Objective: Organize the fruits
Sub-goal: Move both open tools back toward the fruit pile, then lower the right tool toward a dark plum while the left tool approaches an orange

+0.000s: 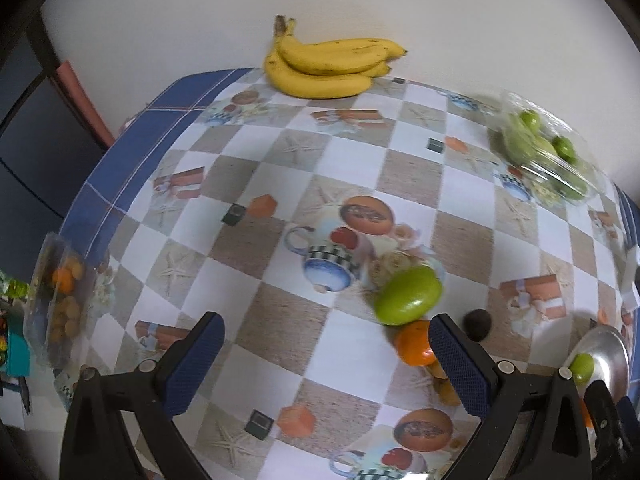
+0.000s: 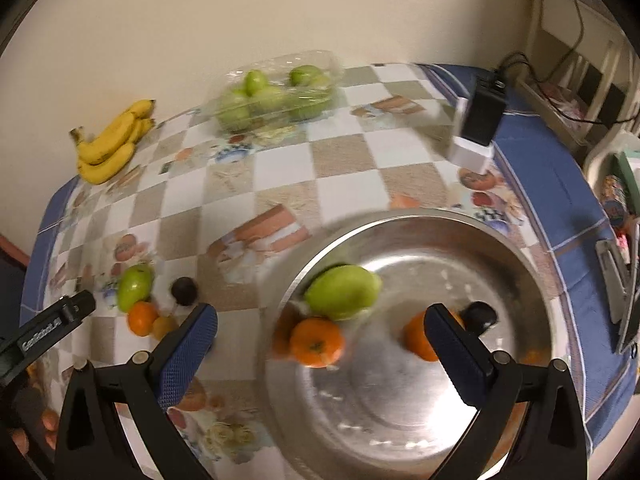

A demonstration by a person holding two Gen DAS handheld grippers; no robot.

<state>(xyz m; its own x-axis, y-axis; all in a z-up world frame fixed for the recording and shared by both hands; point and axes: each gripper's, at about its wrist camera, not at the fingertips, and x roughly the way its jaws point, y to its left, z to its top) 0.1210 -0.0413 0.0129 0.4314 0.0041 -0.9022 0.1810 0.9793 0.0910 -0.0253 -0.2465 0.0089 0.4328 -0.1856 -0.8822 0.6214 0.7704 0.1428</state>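
— Both tongs, left (image 1: 326,364) and right (image 2: 320,350), gape empty. Next fruit?
— Loose mango (image 1: 408,295) on the counter (image 1: 280,184), beside the bowl (image 2: 500,248); straddle its middle, squeeze gently.

The bowl (image 2: 460,248) is polished metal, mirror-bright. The worktop (image 1: 352,160) wears a glossy printed covering (likely oilcloth). Clear, crinkly plastic wraps the green fruit pack (image 2: 276,96). The right hand-held gripper (image 2: 320,344) has matt black plastic arms and blue knurled pads (image 2: 184,360).
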